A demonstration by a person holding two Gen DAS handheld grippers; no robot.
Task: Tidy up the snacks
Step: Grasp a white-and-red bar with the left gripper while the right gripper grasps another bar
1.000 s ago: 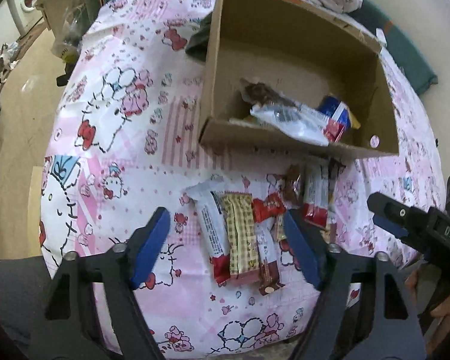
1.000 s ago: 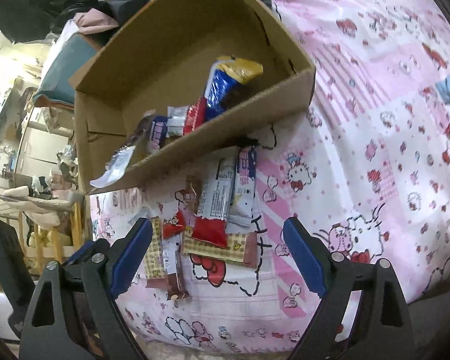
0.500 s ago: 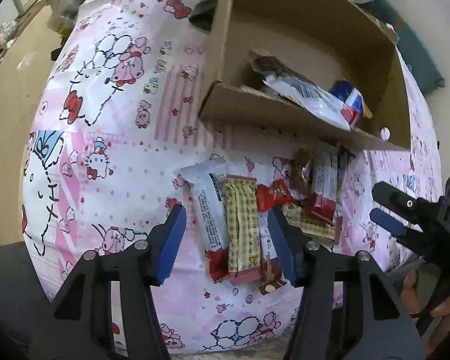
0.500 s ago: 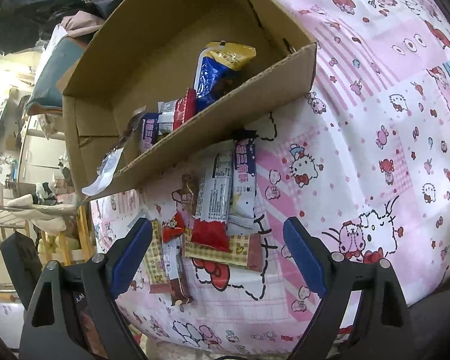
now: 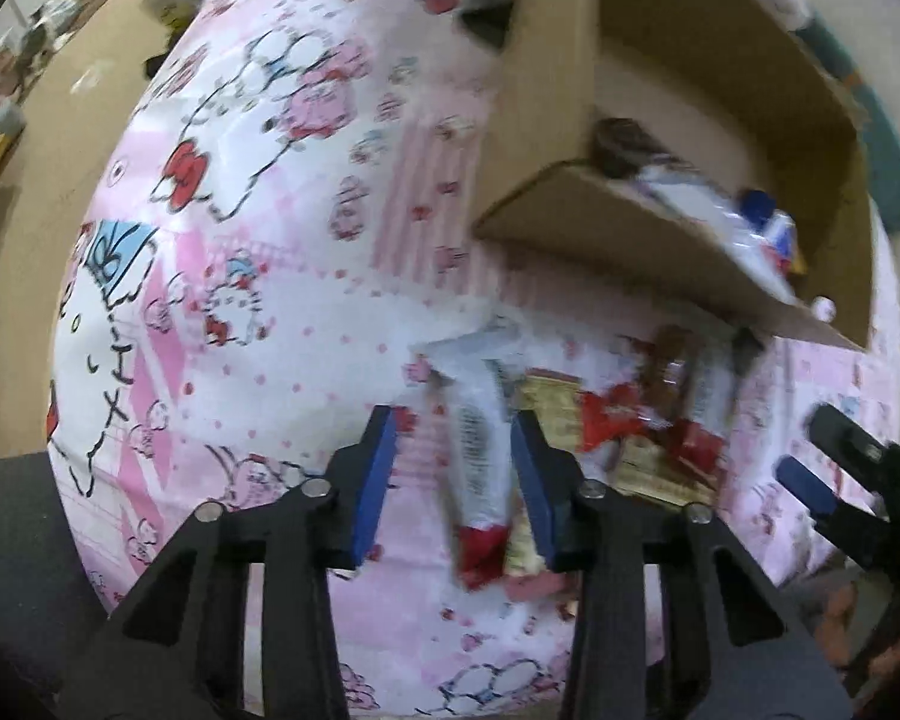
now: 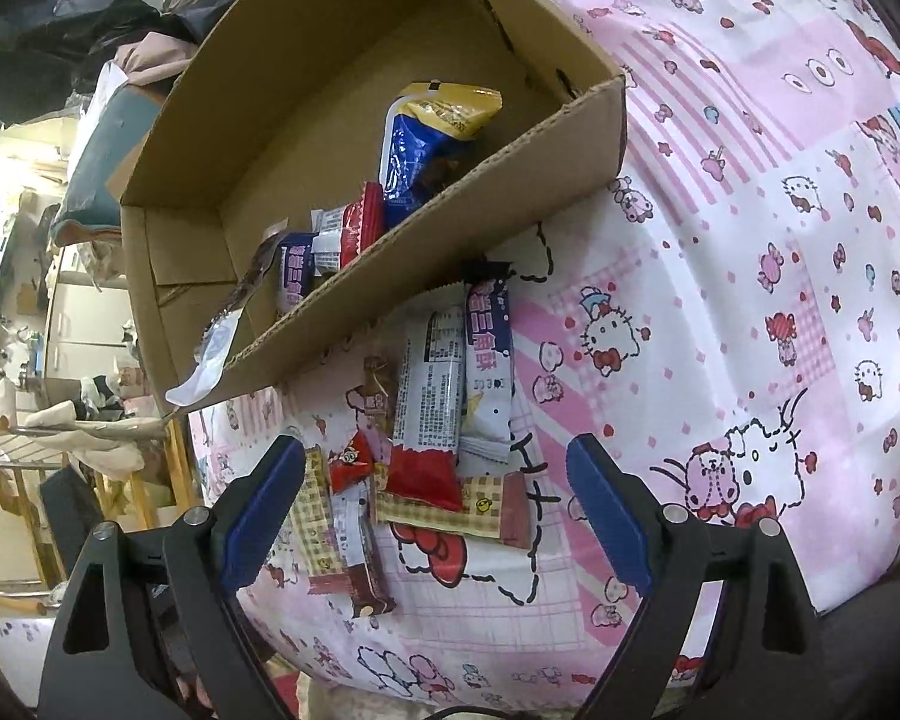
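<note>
The left gripper points down at the pink cartoon cloth. Its jaws have just been closing. They are now narrow, with 1 blue pad on each side of a white snack bar with a red end. The right pad is at the bar's edge, and the left pad has a small gap to the bar. The picture is blurry, so it is hard to tell if the pads press on the bar.

The right gripper hangs above the same cloth. Its jaws are wide open and hold nothing. Below and between its pads lies a little pile of snacks on the cloth. There is a yellow check bar, a brown bar and a small red packet. A white bar with a red end lies on top of the yellow check bar. A white and blue bar lies just beside that one.

Behind the pile stands a cardboard box, open on top. The pile almost touches its front wall. Inside the box are more snacks. There is a blue and yellow bag, a red wrapper and a white and purple bar.

Past the box are dark bags and piles of cloth, but they are too far away to tell more.
</note>
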